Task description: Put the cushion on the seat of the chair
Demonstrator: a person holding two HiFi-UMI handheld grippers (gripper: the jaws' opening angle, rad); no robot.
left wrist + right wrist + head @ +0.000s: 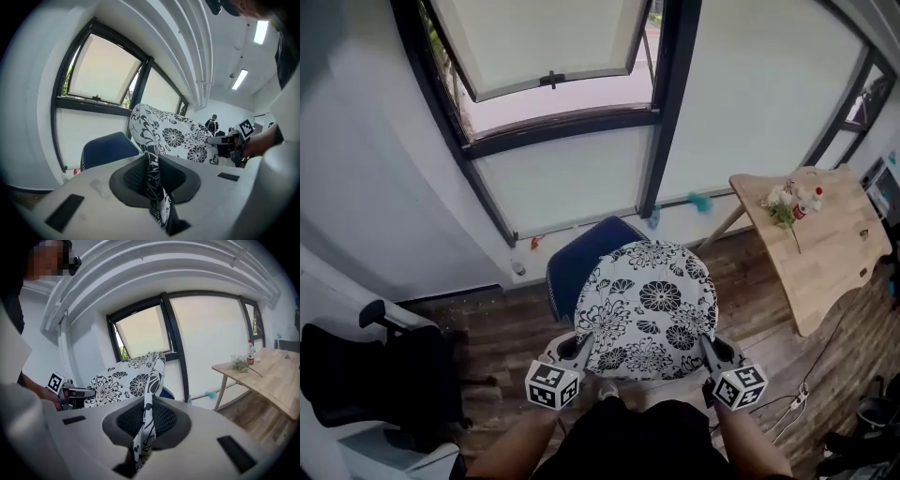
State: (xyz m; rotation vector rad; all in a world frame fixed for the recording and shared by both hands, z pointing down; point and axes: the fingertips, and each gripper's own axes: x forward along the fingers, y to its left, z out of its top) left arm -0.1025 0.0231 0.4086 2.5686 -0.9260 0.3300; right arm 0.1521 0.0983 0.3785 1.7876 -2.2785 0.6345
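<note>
We wear black clothing [628,439], seen at the bottom centre of the head view, and our forearms [514,448] are bare. Our left gripper [579,345] and right gripper [709,347] have pale grey shells. Each carries a cube printed with black-and-white square markers: the left cube [552,384] and the right cube [739,385]. In the gripper views each shell is smooth, with a dark hollow [165,419] lined in black mesh at mid-frame and black rectangular slots [64,213] on either side.

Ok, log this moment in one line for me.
left gripper: shut on cushion edge | right gripper: shut on cushion edge | cushion: held up over blue chair, not yet on seat
</note>
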